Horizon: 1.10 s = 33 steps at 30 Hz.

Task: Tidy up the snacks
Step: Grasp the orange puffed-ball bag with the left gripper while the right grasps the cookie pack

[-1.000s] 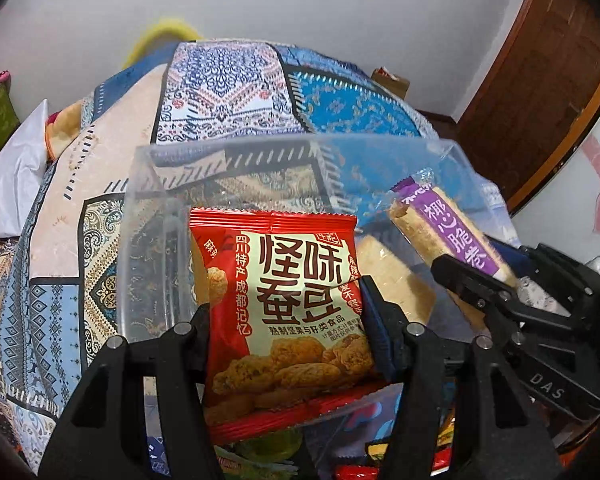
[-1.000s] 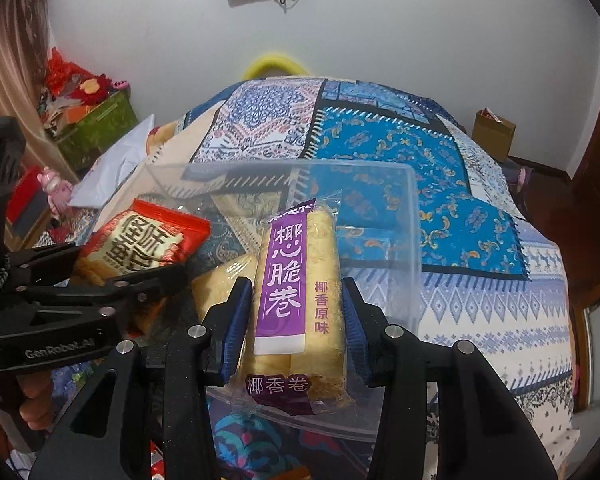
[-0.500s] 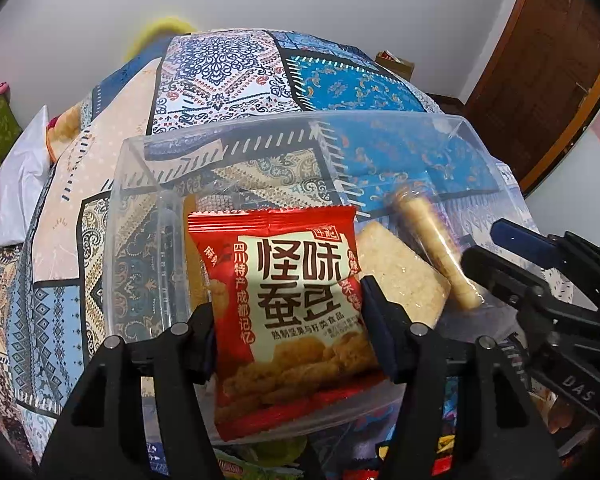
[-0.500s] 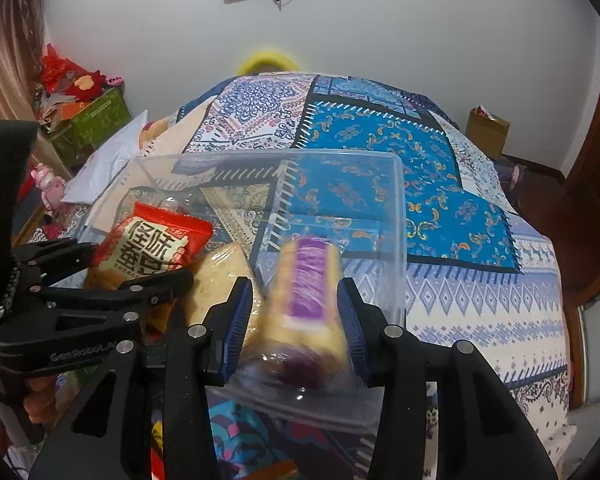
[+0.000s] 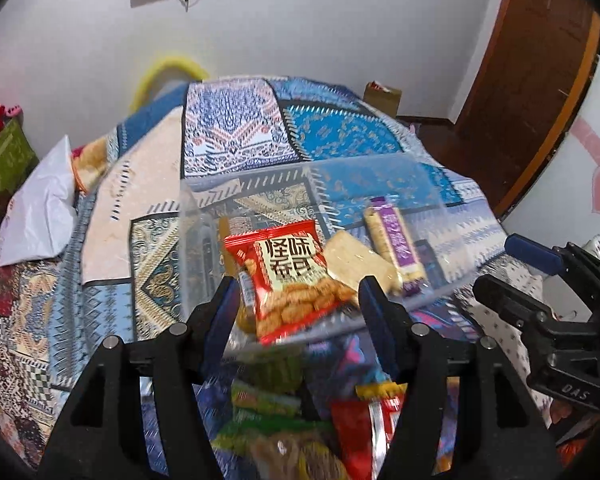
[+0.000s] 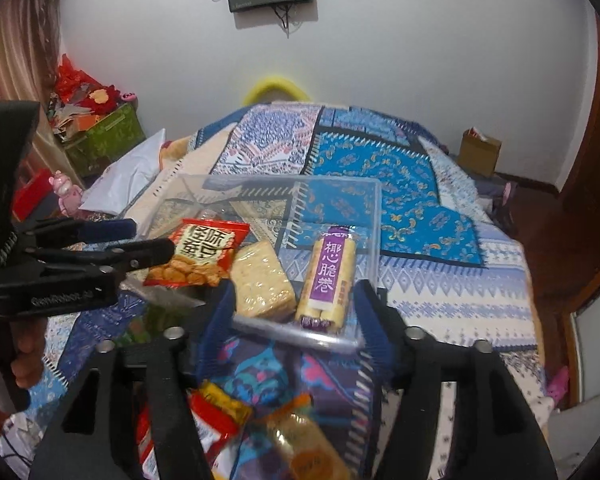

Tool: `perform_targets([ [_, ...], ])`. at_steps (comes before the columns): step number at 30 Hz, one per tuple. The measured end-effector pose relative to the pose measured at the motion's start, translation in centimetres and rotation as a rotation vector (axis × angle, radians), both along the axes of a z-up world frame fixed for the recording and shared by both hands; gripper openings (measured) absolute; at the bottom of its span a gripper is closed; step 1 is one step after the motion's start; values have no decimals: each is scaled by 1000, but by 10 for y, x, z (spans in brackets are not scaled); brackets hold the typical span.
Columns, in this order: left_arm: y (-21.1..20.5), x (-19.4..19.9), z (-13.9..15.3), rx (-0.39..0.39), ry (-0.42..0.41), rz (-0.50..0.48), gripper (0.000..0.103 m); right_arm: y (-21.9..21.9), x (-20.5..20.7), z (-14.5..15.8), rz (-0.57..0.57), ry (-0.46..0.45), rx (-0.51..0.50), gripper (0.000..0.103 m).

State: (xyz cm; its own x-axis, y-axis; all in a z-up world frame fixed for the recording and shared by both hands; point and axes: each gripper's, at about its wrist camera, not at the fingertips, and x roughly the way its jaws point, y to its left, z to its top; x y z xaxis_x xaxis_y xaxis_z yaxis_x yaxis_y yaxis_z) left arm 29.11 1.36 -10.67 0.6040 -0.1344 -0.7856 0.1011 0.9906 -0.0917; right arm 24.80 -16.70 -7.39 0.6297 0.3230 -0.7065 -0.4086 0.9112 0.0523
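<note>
Presently, contents by item:

Red snack packet (image 5: 288, 272): lies in the clear plastic container (image 5: 440, 200), centre of the left wrist view; printed face up, fried pieces pictured along its lower half.
Pale cracker pack (image 6: 262, 282): just right of the red packet, touching it, in the same container.
Purple-labelled roll pack (image 6: 330, 280): right of the cracker pack, lengthwise, near end at the container's front rim.
Container: transparent, rectangular, resting on the bed (image 6: 420, 208) with its patterned blue and cream quilt; centre of both views.
Left tool (image 5: 296, 296): jaws spread wide, nothing between them; blue pads flank the red packet's lower end without touching it.
Right tool (image 6: 296, 300): jaws spread, empty; fingertips sit at the container's front rim, either side of the roll pack.
Loose snacks (image 5: 284, 420): green, yellow and red wrappers, blurred, bottom centre, on the near side of the container.
Green box (image 6: 104, 140): upper left of the right wrist view, beside the bed.
Cardboard box (image 6: 480, 152): right, against the wall.
</note>
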Motion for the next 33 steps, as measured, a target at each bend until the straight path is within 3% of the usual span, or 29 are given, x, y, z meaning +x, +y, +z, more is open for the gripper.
perform_targets([
  [5, 3, -46, 21, 20, -38, -20, 69, -3, -34, 13, 6, -24, -5, 66],
  [8, 8, -74, 25, 22, -47, -19, 80, -4, -51, 16, 10, -37, -6, 71],
  [12, 13, -108, 22, 50, -49, -19, 81, -8, -74, 14, 13, -25, 5, 71],
  [25, 31, -179, -31, 55, 59, 4, 81, -5, -128, -31, 0, 84, 3, 71],
  [33, 26, -203, -64, 45, 143, -52, 81, 4, -146, -69, -16, 167, -45, 71],
])
